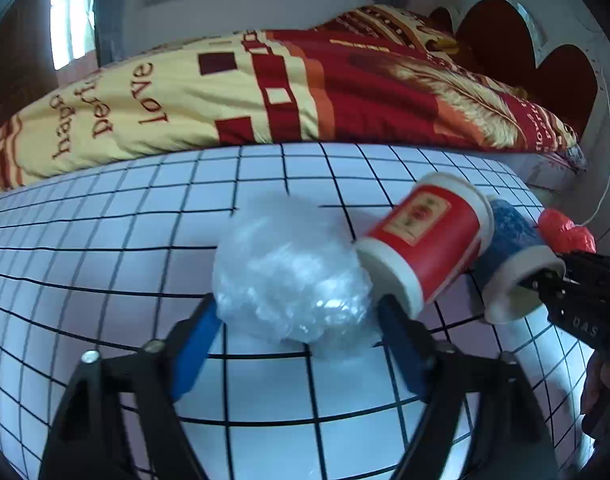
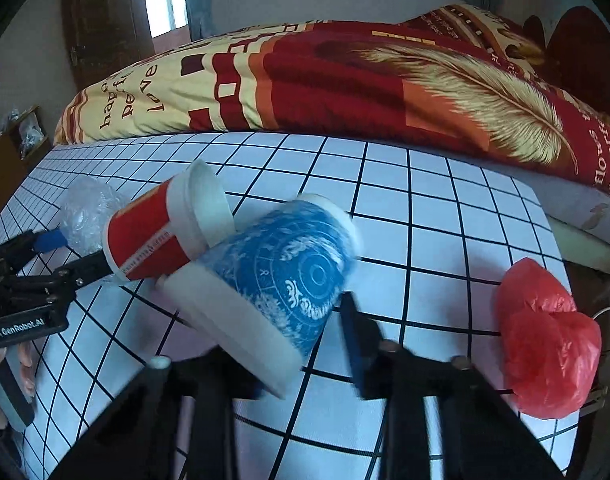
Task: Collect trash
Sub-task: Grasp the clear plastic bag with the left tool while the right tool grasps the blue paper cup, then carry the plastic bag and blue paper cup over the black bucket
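**Clear plastic wad sits between the left tool's spread fingers**

Clear crumpled plastic (image 1: 289, 276) lies on the white, black-gridded worktop (image 1: 105, 240), between the blue-padded fingers of the left tool (image 1: 301, 320). Those fingers stand spread on either side of the wad; whether the pads touch it is hard to tell.

Just right of the wad a red paper cup (image 1: 425, 240) lies tipped on its side, its base toward the wad. A blue patterned cup (image 2: 289, 280) lies on its side against the red one, open mouth toward the right tool (image 2: 273, 364). One finger of that tool reaches into the mouth and the other runs along the outside wall, so the cup's rim sits between them; the view is blurred, and I cannot tell how firmly they press.

A crumpled red plastic bag (image 2: 545, 340) rests near the worktop's right edge, apart from the cups. Behind the worktop is a bed under a red and yellow quilt (image 1: 265, 92).
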Motion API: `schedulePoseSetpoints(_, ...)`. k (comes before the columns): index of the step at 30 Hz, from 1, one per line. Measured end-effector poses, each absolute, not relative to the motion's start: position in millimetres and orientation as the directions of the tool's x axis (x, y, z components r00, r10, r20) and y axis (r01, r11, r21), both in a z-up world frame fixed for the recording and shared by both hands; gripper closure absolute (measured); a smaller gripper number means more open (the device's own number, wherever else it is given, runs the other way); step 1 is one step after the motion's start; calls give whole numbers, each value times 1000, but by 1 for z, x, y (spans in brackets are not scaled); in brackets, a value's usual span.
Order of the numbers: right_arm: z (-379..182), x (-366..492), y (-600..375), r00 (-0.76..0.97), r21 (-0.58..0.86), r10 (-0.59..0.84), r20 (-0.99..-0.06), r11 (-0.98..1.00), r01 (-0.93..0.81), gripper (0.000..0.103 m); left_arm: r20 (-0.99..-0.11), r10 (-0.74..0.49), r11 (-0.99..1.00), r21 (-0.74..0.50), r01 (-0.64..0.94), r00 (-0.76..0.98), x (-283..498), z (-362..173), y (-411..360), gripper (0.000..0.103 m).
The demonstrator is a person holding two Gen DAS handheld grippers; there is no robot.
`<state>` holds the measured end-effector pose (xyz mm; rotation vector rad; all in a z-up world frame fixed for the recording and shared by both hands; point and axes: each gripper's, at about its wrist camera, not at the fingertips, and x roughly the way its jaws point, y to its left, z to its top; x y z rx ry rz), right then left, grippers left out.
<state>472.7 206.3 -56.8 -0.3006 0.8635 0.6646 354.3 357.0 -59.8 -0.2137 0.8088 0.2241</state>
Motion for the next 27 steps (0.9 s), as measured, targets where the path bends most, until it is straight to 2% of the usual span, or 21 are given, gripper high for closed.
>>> schedulePoseSetpoints(1, -58, 473, 206, 466, 20, 414, -782, 763, -646, 92, -740, 101, 956, -112, -270, 665, 358, -61, 359, 41)
schedulePoseSetpoints(2, -59, 472, 206, 467, 19, 410, -783, 766, -642, 96, -744, 86, 957, -124, -264, 663, 359, -63, 361, 57)
schedulePoseSetpoints(3, -59, 471, 206, 470, 18, 410, -782, 769, -639, 96, -742, 83, 954, -134, -268, 665, 356, -63, 360, 61)
schedulePoseSetpoints(6, -55, 467, 202, 474, 30, 422, -773, 770, -637, 96, -731, 78, 952, -147, -267, 678, 353, -61, 363, 64)
schedulePoseSetpoints(14, -30, 439, 170, 503, 27, 435, -747, 776, -630, 97, -697, 118, 947, -137, -292, 707, 307, -44, 357, 64)
schedulePoseSetpoints(21, -18, 393, 114, 514, 58, 453, -728, 788, -612, 97, -700, 92, 965, -112, -237, 708, 266, -40, 304, 64)
schedulePoseSetpoints(27, -3, 338, 48, 554, 59, 446, -702, 813, -580, 97, -666, 60, 977, -112, -180, 743, 222, -20, 253, 64)
